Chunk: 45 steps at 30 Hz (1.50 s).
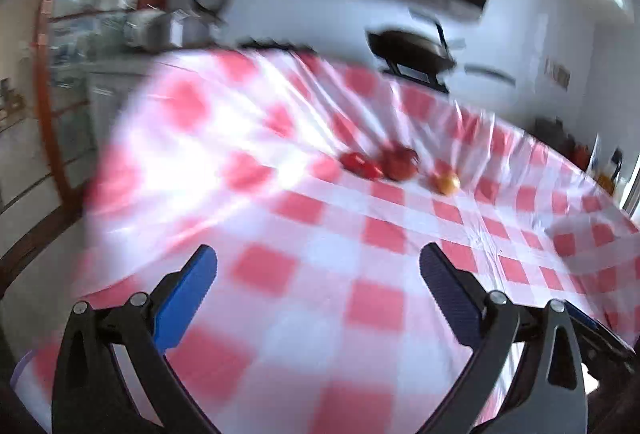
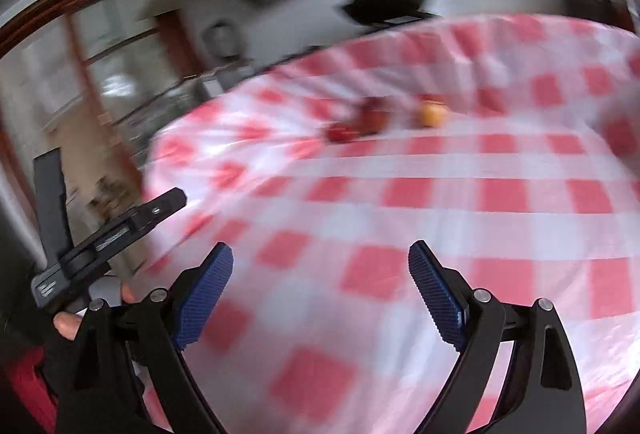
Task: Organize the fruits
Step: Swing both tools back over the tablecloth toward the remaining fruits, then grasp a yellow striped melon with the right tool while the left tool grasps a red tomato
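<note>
Fruits are seen grouped far out on the red-and-white checked tablecloth (image 1: 304, 246): a small red fruit (image 1: 359, 164), touching a larger red fruit (image 1: 399, 163), then a yellow-orange fruit (image 1: 446, 182) just beside and apart. No writing can be read. Heavy motion blur hides fruit type, stems and any long axis. Left gripper (image 1: 318, 260) is held spread wide over bare cloth, holding nothing. Right gripper (image 2: 321, 256) is likewise wide and holding nothing, well short of the fruits.
</note>
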Available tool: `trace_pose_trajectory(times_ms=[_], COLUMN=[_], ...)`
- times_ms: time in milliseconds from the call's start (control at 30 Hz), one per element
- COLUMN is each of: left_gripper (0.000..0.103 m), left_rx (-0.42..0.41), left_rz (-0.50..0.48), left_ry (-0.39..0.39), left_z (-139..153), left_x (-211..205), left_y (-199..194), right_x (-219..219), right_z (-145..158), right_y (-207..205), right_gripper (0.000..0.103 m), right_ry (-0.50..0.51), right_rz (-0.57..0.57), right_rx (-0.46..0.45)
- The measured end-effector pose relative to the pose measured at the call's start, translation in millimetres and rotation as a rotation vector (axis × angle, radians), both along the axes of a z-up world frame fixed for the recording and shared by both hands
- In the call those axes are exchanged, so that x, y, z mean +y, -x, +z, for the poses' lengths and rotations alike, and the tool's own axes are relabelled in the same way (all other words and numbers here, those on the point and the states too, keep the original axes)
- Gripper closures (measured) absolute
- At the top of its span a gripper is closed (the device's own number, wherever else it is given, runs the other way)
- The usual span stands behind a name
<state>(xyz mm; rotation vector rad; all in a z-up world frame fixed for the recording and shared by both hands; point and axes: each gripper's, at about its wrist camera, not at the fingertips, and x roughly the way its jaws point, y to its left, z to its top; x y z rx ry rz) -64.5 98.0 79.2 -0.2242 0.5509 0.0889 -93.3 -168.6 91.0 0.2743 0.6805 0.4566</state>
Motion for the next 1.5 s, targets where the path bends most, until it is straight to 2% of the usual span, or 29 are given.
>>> trace_pose_trajectory(times_ms=[33,133,233,333,467,533,600,667,767,900,1500], left_gripper=[0.001,0.001,0.001,0.001,0.001,0.002,0.002,0.002,0.002,0.002,0.001], left_rx=[0.041,0.092,0.115,0.104,0.123,0.148,0.133,0.177,0.195,0.232,0.227], left_rz=[-0.003,0.02,0.051,0.091,0.119,0.12,0.135,0.141,0.072,0.009,0.006], left_ry=[0.012,0.001,0.021,0.118,0.182,0.226,0.257,0.285,0.26,0.232,0.232], left_z=[-8.0,-26.5,-36.2,-37.0,-48.7,-54.5,-54.9,-62.5,-65.2,-69.7,-68.7], left_x=[-8.9,-29.3,-37.7,-34.1,-31.4,-26.0,-20.0,-16.1,-23.8,-32.3,-35.3], left_y=[-35.2,-112.5,-157.6,-184.9,-208.8,-219.1,-219.1,-225.6,-227.7,-235.9,-236.8], right_x=[-6.3,-33.4,-49.2,-62.3,-71.1,-71.8,-73.2,-75.6,-83.2,-83.9,-77.9], right_z=[-5.0,-15.9,-27.5,-36.5,-42.6,-45.0,-52.4,-58.6,-57.1,-59.8,-65.8], right_y=[-5.5,-39.6,-70.5,-102.3,-127.0,-134.6,-140.6,-142.5,-138.0,-141.6,-147.9], right_gripper=[0.016,0.016,0.016,0.016,0.016,0.016,0.016,0.016,0.016,0.016,0.016], right_ry=[0.01,0.054,0.055,0.061,0.042,0.042,0.032,0.003,-0.053,-0.068,-0.03], right_rz=[-0.026,-0.101,-0.152,-0.196,-0.221,-0.232,-0.251,-0.254,-0.254,-0.256,-0.269], right_rx=[0.016,0.057,0.095,0.131,0.152,0.146,0.15,0.171,0.149,0.169,0.213])
